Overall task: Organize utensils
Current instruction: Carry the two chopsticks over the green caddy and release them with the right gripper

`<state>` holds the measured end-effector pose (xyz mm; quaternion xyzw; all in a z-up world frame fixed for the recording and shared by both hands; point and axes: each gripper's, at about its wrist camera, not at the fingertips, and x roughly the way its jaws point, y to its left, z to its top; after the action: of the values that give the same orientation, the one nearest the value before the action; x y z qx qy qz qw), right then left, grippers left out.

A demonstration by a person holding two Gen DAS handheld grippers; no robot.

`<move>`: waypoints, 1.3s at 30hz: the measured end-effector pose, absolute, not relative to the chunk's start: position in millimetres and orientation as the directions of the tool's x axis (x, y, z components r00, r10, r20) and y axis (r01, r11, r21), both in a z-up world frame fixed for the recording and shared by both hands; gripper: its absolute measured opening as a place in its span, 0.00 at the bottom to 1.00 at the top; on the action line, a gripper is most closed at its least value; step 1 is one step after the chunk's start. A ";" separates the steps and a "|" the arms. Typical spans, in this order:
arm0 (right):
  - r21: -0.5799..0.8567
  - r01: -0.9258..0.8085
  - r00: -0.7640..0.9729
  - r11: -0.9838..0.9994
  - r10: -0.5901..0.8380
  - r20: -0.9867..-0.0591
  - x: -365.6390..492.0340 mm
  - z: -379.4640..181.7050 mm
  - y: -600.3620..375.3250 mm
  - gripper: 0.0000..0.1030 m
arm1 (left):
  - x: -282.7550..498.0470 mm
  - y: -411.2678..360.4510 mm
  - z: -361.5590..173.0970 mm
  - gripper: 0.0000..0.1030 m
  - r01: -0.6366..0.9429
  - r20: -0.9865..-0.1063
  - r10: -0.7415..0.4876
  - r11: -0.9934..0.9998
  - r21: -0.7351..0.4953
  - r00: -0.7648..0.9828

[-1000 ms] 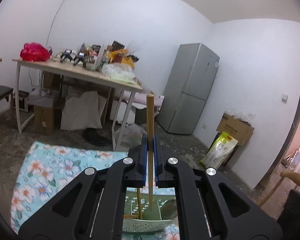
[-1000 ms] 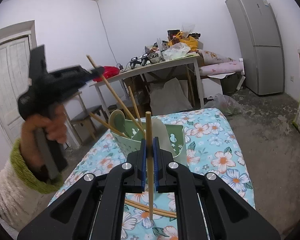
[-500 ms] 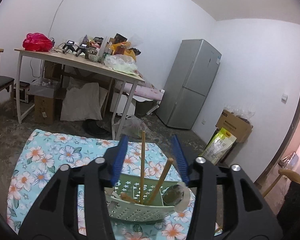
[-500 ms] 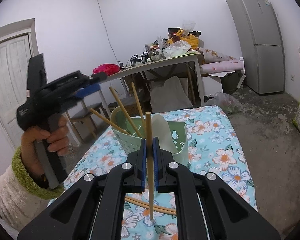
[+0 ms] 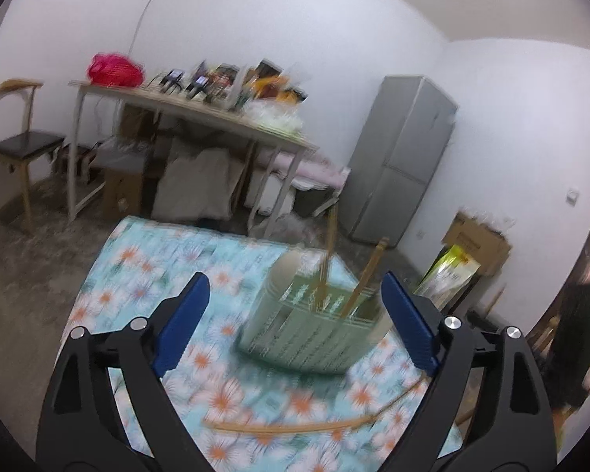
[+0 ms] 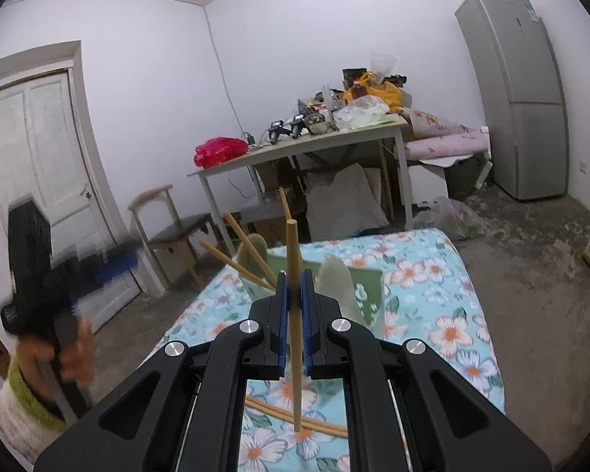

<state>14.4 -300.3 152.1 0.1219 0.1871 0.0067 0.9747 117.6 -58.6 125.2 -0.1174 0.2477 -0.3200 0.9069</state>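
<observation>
The green holder (image 5: 314,330) stands on the flowered cloth (image 5: 145,271), and now several chopsticks lean inside it, among them the one (image 5: 328,251) that my left gripper (image 5: 295,318) carried a moment ago. Its jaws have just been opening and stand wide with nothing between them, so that stick is delivered (the view there is blurred, I cannot tell which compartment took it). My left hand has pulled back from the holder. My right gripper (image 6: 294,295) stays narrow, clamped on one upright chopstick (image 6: 293,259) just before the holder. Two more chopsticks (image 6: 295,419) lie on the cloth under it. I judge the task is partly done: the right stick goes in next, then the loose pair.
</observation>
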 end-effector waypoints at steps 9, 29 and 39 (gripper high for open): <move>0.124 -0.008 0.972 0.992 0.037 -0.232 28.9 211.8 -291.8 0.07 | 106.4 -22.9 33.6 0.86 0.326 -0.637 -0.444 0.896 -0.302 0.631; 0.009 0.051 0.968 0.999 -0.047 -0.245 126.2 205.6 -278.1 0.07 | 92.1 -15.5 23.6 0.92 0.251 -0.643 -0.303 0.952 -0.174 0.704; 0.027 0.043 0.926 0.999 -0.030 -0.375 137.4 175.8 -286.6 0.46 | 95.6 -9.1 20.8 0.92 0.216 -0.641 -0.306 0.952 -0.216 0.704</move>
<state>137.4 -286.6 175.8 0.0173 0.1909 -0.0184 0.9813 95.6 -9.1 20.8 -0.0625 0.3574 -0.1417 0.9210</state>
